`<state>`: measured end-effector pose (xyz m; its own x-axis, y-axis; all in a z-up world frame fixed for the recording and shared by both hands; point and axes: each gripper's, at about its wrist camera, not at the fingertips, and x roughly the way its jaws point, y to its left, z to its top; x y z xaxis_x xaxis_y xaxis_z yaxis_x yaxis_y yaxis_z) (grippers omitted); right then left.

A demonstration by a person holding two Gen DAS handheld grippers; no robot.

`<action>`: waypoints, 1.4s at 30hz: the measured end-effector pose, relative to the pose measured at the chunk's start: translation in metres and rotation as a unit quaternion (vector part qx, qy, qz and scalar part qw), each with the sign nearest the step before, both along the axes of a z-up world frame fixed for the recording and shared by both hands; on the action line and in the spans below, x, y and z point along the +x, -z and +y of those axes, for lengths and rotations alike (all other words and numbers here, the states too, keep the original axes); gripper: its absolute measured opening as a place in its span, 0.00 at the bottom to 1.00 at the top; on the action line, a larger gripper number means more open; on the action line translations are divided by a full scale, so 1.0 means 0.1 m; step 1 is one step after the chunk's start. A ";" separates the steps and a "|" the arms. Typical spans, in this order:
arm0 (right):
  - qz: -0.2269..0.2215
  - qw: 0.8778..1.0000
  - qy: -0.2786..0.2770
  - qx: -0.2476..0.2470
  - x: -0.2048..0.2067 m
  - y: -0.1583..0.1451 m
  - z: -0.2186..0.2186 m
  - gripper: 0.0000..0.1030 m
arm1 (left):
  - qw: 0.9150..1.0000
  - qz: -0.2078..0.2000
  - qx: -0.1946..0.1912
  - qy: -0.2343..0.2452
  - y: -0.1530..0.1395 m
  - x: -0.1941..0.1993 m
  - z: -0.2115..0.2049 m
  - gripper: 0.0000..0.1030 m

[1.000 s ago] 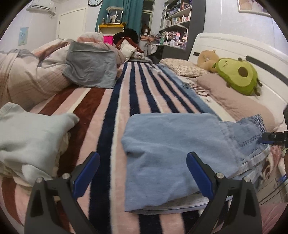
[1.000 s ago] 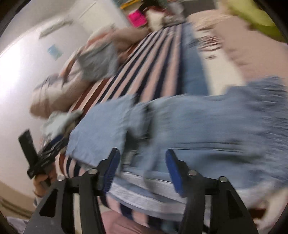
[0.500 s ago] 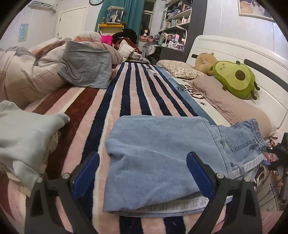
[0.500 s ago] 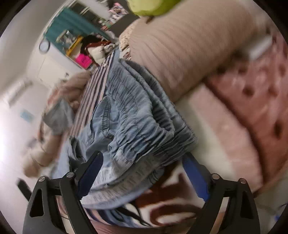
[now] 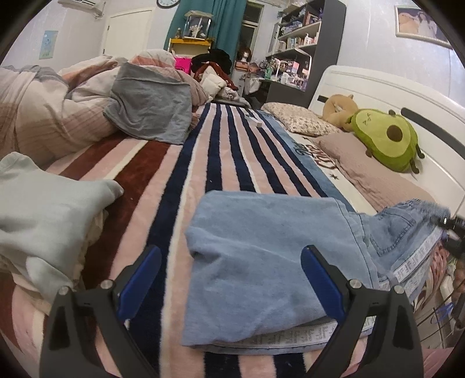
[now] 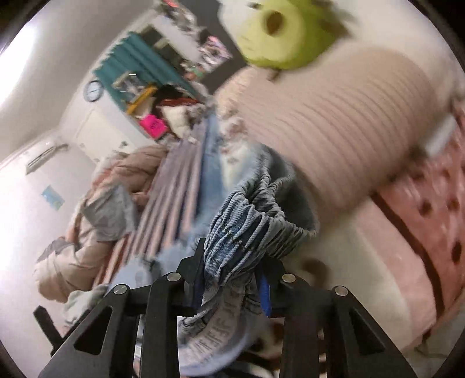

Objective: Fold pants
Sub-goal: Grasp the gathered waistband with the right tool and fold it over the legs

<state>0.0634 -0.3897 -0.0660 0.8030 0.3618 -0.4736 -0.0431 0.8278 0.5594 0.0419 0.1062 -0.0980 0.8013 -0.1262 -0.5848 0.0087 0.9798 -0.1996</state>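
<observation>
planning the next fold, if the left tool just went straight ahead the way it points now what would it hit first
Most likely the folded denim pants: they lie on the striped blanket directly ahead of the open left tool, already partly between its fingers. Depth is hard to judge through the fisheye, but nothing else sits in front of them.

Bed: white headboard (image 5: 377, 90), striped blanket (image 5: 226, 157)
Left of headboard: grey bookshelf (image 5: 308, 43)
Beyond bookshelf: teal curtain (image 5: 215, 26), window (image 5: 251, 32)
Far wall: white door (image 5: 128, 32), clock (image 5: 168, 2)
</observation>
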 end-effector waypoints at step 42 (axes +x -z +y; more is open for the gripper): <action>0.000 0.918 -0.354 -0.180 0.52 -0.38 2.49 0.58 | 0.997 0.014 -0.011 0.079 -0.07 0.71 -0.02 0.93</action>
